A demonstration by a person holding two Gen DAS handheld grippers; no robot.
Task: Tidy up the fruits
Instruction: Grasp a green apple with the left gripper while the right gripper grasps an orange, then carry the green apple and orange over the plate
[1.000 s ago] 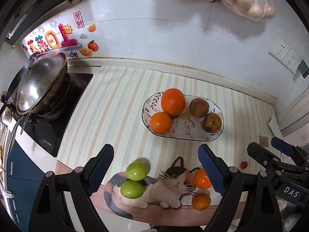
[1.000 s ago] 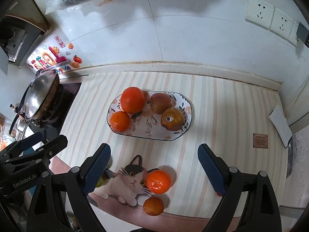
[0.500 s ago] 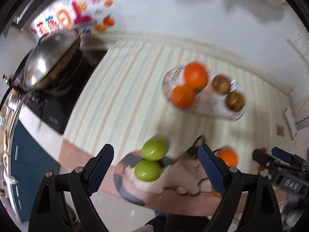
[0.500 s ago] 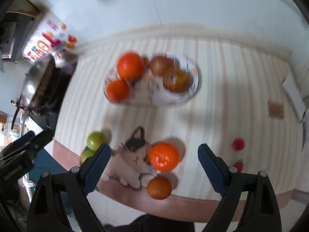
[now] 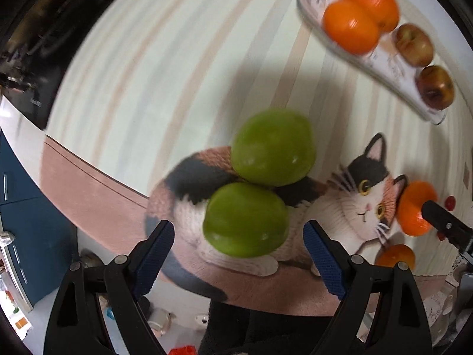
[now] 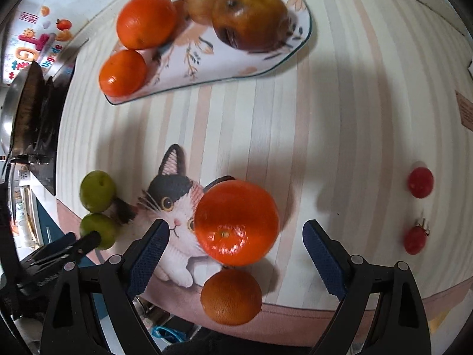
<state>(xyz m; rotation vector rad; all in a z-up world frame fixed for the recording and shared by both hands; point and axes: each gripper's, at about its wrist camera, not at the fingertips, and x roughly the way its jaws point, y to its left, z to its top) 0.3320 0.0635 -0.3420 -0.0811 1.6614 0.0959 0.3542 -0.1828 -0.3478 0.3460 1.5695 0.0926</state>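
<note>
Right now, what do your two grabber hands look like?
Both look the same. The left gripper and right gripper each have two black plastic arms with silver round bolts, and the fingers wear bumpy dark blue pads. No cables or sleeves show.

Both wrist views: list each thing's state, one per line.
Left tool: open, empty, over the near green fruit.
Right tool: open, empty, over the big orange.
Green fruits: two, on the mat, touching.
Small orange: on the mat, outside the plate.
Plate: holds two oranges and two apples.
Tomatoes: two, loose on the mat.
</note>
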